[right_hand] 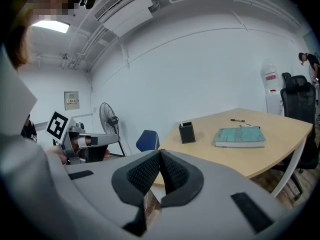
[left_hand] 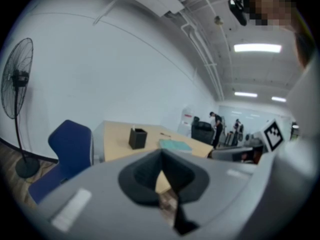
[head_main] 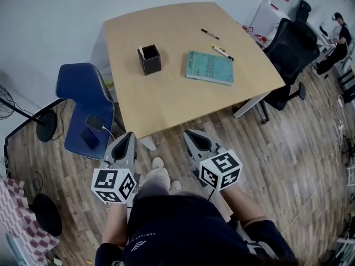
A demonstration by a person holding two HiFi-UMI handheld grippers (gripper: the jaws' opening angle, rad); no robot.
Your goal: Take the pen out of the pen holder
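Observation:
A black square pen holder (head_main: 149, 59) stands on the light wooden table (head_main: 166, 101), left of a teal book (head_main: 209, 67). Something small and pale shows at the holder's rim (right_hand: 187, 132). Two pens lie loose beyond the book, a black one (head_main: 210, 34) and a yellow one (head_main: 222, 52). Both grippers hang over the floor short of the table's near edge, pointing toward it. My left gripper (head_main: 131, 136) is shut and holds nothing (left_hand: 161, 154). My right gripper (head_main: 188, 133) is also shut and holds nothing (right_hand: 160, 153). The holder sits far ahead of both (left_hand: 137, 138).
A blue chair (head_main: 83, 107) with a phone and a dark case on its seat stands left of the table. A black office chair (head_main: 291, 49) is at the right end. A standing fan (left_hand: 17, 79) is at the far left; a person (head_main: 337, 40) sits at the far right.

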